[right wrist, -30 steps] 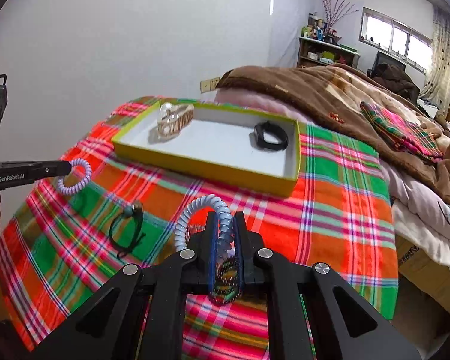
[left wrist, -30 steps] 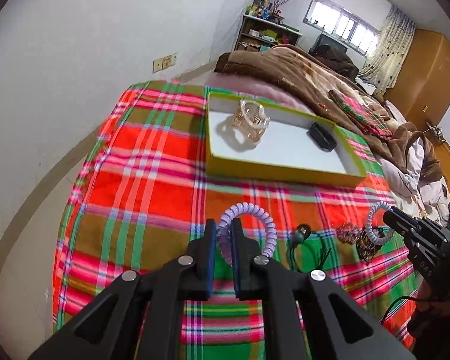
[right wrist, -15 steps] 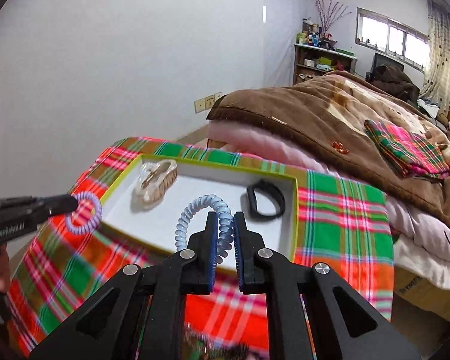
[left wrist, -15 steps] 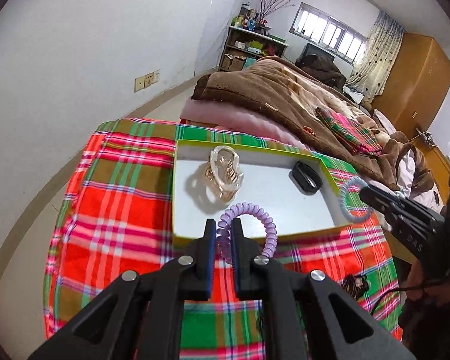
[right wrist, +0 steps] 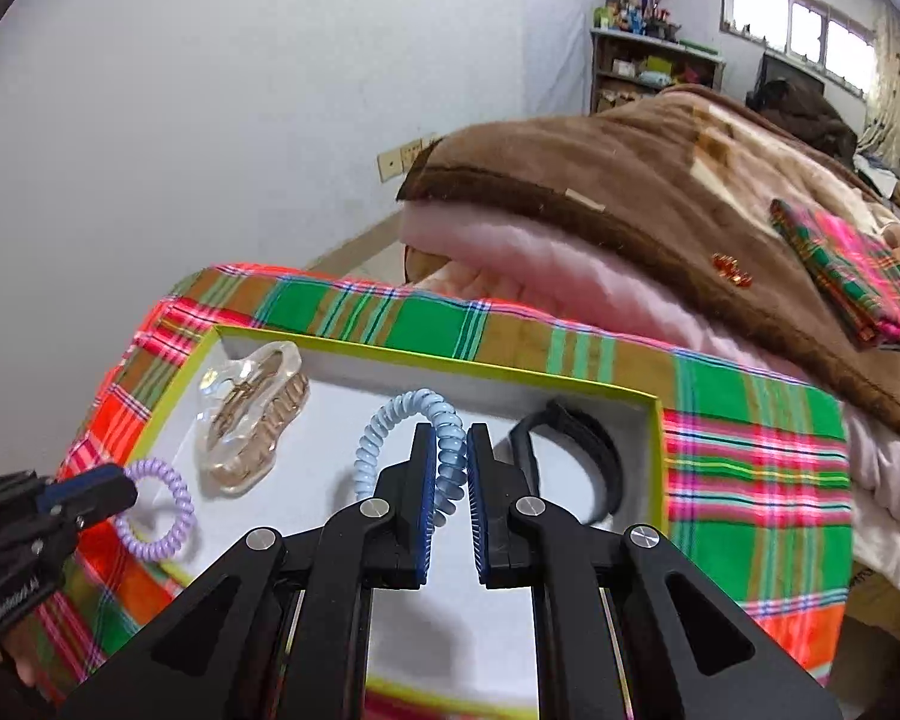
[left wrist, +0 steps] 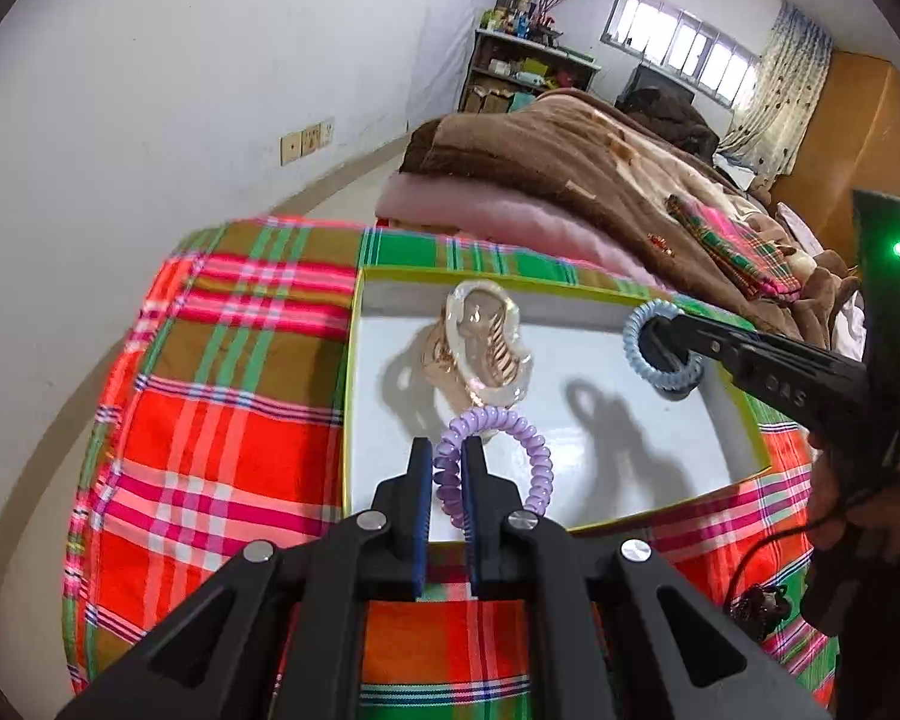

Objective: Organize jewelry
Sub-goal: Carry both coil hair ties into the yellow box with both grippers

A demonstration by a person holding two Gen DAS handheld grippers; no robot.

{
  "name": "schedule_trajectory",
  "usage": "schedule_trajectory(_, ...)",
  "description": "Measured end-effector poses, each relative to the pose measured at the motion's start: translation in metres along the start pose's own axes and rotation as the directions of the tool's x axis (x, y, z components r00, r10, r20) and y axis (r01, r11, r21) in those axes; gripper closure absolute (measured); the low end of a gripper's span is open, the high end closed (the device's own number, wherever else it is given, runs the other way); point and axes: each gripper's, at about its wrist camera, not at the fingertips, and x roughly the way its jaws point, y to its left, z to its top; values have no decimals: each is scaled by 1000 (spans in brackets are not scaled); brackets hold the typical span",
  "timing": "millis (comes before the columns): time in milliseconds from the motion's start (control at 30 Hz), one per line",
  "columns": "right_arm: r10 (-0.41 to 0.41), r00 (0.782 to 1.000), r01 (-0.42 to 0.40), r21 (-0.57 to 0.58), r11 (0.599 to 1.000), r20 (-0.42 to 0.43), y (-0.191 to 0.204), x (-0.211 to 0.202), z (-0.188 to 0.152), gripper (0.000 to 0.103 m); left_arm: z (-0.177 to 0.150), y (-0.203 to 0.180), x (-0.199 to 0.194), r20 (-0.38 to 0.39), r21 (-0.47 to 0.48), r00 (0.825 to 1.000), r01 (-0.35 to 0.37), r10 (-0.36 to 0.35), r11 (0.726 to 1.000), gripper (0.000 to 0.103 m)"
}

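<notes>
Both claws, left (left wrist: pixel 447 462) and right (right wrist: pixel 451 450), pinch coil ties above tray (left wrist: pixel 744 420).

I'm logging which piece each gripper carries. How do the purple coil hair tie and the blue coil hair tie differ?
Colour: the purple coil hair tie is lilac, the blue coil hair tie pale blue.
Holder: purple is pinched by the left gripper, blue by the right gripper.
Place: purple hangs at the tray's near edge, blue further in, beside the black band.
Both are spiral loops held above the tray.
</notes>
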Motion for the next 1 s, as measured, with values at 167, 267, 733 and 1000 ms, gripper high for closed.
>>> schedule_trajectory(167, 32, 999, -32, 8, 999, -43, 2, 23, 6, 93, 0, 5, 10, -17, -6, 1000, -13, 12, 1000, 93)
schedule_trajectory(267, 44, 997, -44, 3, 999, -65, 4, 34, 9, 93, 0, 8, 14, -26, -16, 1000, -17, 16, 1000, 93)
schedule_trajectory(733, 35, 993, -39, -40, 998, -112, 16, 59, 16, 92, -3, 17, 25, -63, -45, 998, -24, 21, 999, 93)
schedule_trajectory(1000, 27, 993, -34, -59, 998, -114, 19, 64, 15, 92, -2, 16, 28, -71, -44, 997, -27, 24, 999, 92)
